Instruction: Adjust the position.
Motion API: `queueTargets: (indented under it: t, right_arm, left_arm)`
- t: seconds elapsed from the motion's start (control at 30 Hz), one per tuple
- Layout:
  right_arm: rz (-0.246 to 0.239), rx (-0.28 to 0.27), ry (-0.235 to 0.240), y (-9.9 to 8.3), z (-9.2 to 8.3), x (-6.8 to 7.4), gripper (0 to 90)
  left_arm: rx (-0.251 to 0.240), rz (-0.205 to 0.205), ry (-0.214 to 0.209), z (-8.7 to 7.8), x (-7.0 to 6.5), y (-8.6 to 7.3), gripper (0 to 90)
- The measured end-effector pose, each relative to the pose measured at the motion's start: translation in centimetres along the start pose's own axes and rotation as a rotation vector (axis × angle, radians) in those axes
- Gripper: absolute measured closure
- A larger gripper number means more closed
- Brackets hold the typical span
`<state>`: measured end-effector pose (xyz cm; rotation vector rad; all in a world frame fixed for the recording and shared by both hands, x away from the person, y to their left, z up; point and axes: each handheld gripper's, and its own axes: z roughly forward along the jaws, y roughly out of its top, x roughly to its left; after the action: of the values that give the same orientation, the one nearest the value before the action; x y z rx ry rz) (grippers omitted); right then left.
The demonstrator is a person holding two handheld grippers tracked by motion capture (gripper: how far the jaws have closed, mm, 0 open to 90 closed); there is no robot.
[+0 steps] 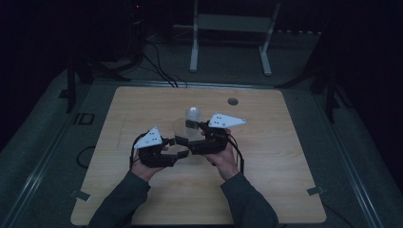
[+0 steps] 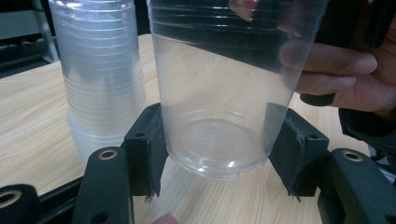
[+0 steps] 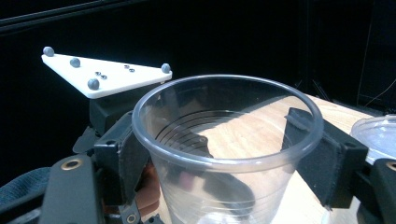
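Wooden table (image 1: 266, 190), pale top, dark room behind; white frame stand (image 1: 232, 28) at far end.

Stack of clear plastic cups (image 2: 100, 79) upright on table, nested, nothing inside that I can see. Just beside it a single clear plastic cup (image 2: 219, 107), empty, upright, held above table centre btwn my two grippers.

Left gripper (image 2: 219, 156): jaws pinch the cup's base, pads pressed on both sides.

Right gripper (image 3: 219, 154): jaws straddle the cup just under the rim; left pad looks against the wall, right pad close, can't tell if touching. Not a firm clamp from what I see.
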<state>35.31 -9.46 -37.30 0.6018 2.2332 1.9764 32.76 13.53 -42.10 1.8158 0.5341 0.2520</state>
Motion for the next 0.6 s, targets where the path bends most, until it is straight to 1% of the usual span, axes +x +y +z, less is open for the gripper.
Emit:
queueTargets:
  t: [0.3,0.5,0.6]
  right_arm:
    - [-0.014,0.0,-0.012,0.08,-0.05,0.06,25.6]
    - [-0.026,0.001,-0.014,0.07,-0.02,0.13,27.1]
    - [-0.021,0.0,-0.015,0.03,-0.02,0.15,27.1]
  left_arm:
    - [0.001,-0.007,-0.006,0.07,0.06,-0.1,41.6]
    - [0.002,-0.005,-0.009,0.07,0.1,-0.13,41.5]
    - [0.001,-0.007,-0.012,0.09,0.11,-0.15,41.4]
